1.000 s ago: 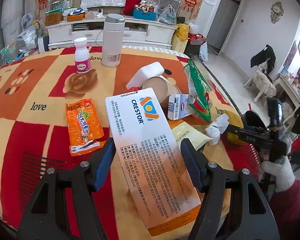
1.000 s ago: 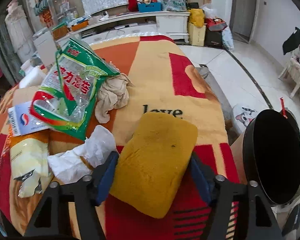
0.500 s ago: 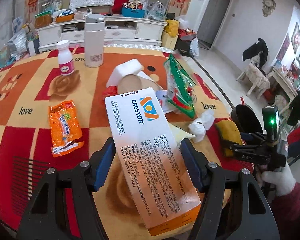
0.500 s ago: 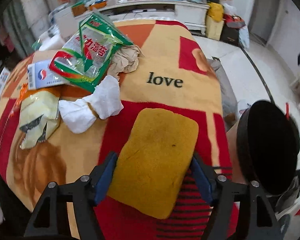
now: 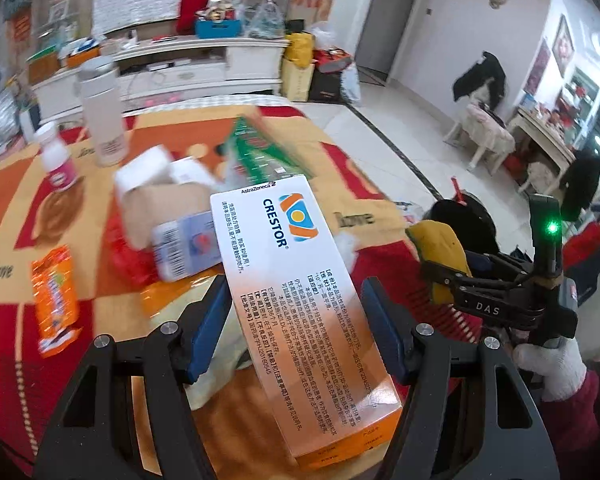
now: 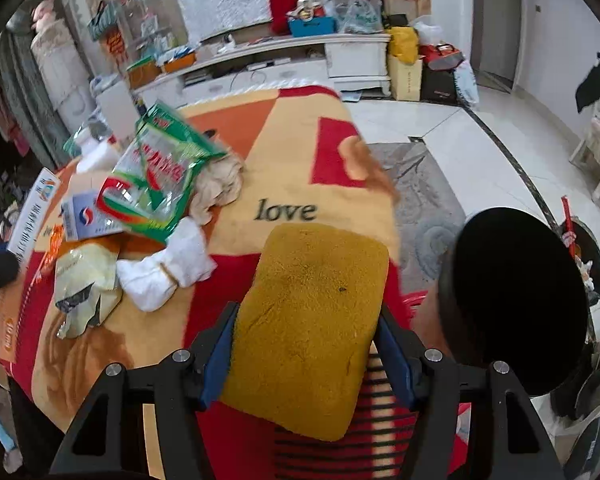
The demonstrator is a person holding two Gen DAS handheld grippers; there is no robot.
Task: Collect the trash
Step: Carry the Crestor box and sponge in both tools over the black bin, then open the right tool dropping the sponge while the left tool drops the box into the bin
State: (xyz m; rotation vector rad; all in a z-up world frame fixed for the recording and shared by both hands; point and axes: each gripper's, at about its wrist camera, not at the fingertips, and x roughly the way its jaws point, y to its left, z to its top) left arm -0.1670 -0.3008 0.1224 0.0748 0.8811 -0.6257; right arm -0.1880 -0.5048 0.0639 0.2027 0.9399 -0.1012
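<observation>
Trash bin [image 6: 516, 300] interior too dark to read; left gripper [image 5: 296, 332] clamps Crestor box [image 5: 300, 280], right gripper [image 6: 304, 352] closing on yellow sponge [image 6: 312, 320].

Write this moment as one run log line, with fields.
left gripper: holds Crestor box | right gripper: fingers closing on yellow sponge | black bin: beside table

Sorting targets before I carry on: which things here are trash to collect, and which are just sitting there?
Part of the job:
- medicine box, in left gripper
- yellow sponge, right gripper closing on it
- black bin
- green bag
- white tissue
- orange wrapper

Just lying about:
- flask
- pill bottle
- blanket
</observation>
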